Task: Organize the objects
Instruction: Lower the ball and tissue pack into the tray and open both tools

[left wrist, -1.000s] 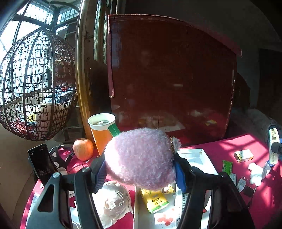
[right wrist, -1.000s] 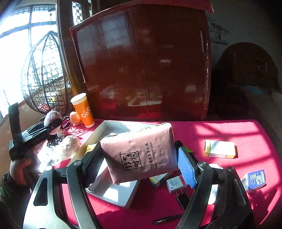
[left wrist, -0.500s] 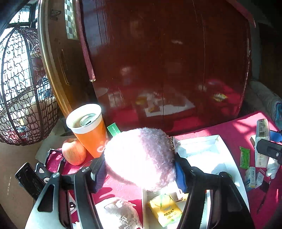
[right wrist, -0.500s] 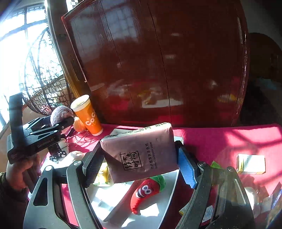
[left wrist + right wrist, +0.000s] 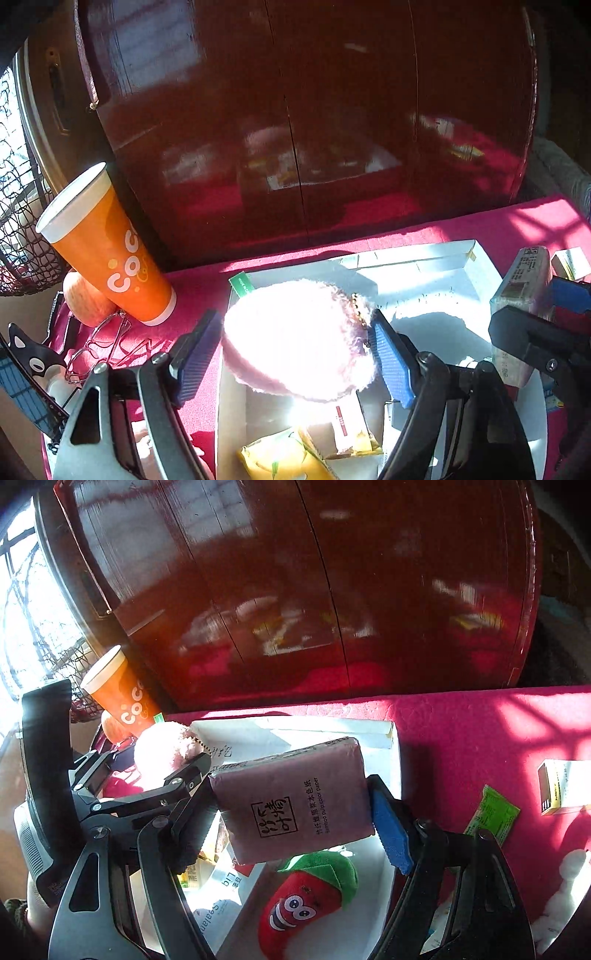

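Over white tray [image 5: 413, 258], left tool [image 5: 295, 350] clamps pink plush [image 5: 295, 339].

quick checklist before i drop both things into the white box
1. Left gripper holds the pink plush: ok, pads on both sides.
2. Right gripper holds the tissue pack: ok, clamped at both ends.
3. Both loads over the white box: ok for the pack; the plush sits over the box's left wall, near the edge.
4. Landing room in the box: not ok under the pack, the strawberry toy lies there; yellow packets lie below the plush.
5. Grippers apart: cannot tell, they look close.
6. Orange cup out of the way: ok, outside the box.
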Demonstrator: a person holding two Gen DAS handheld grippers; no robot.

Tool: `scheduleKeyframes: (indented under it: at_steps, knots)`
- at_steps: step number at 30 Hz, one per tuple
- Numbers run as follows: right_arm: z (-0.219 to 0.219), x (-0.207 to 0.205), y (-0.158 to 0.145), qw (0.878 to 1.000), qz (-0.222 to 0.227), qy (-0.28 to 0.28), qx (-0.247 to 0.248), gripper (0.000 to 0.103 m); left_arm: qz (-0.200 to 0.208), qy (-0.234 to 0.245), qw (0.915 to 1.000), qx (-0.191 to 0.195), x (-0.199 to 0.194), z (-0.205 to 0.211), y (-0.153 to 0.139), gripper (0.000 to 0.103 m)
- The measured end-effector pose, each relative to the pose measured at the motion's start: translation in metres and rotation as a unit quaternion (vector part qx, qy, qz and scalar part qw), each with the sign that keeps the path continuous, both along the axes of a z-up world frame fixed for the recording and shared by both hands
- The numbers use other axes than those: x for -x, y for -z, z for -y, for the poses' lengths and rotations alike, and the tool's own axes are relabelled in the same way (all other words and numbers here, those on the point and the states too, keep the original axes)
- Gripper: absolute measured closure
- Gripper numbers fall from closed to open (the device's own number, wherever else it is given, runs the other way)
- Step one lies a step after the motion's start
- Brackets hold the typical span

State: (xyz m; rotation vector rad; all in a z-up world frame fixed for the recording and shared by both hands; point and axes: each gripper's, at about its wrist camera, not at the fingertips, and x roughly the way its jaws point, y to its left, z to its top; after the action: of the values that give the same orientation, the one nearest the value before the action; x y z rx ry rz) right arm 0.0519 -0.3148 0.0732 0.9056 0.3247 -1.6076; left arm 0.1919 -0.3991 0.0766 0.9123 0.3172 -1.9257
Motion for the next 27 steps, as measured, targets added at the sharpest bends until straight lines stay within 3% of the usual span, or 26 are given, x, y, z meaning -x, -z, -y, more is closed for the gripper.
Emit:
scheduleKeyframes:
  at_steps: [2,6,7,8,16,20,23,27]
  knots:
    - [0.001,0.003,0.005,1.000,0.011,0.000,-0.004,0.019,0.002,-0.007,0.9999,0.013,0.000,-0.003,-0.001,0.000]
    - [-0.011,0.006,0.006,1.000,0.014,0.010,0.006,0.017,0.004,-0.021,0.9991,0.037,-0.004,-0.014,-0.004,0.000]
    - [-0.015,0.007,0.004,1.000,0.011,0.013,0.009,0.009,-0.004,-0.023,0.9990,0.038,-0.006,-0.018,-0.006,0.000]
    - [-0.021,0.008,0.003,1.000,0.009,0.016,0.012,0.000,-0.014,-0.024,0.9989,0.037,-0.008,-0.022,-0.009,0.000]
    - [-0.086,0.028,-0.010,0.997,0.041,0.052,0.050,0.000,-0.135,-0.013,0.9896,0.048,-0.033,-0.082,-0.046,0.000]
    - [-0.130,0.052,-0.014,0.990,0.070,0.092,0.075,0.000,-0.168,0.020,0.9852,0.025,-0.023,-0.111,-0.046,0.000]
    - [-0.176,0.083,-0.017,0.980,0.085,0.149,0.097,0.000,-0.169,0.064,0.9834,0.009,-0.004,-0.138,-0.043,0.000]
    - [-0.240,0.138,-0.022,0.965,0.042,0.233,0.110,0.000,-0.154,0.135,0.9785,-0.022,0.033,-0.175,-0.029,0.000]
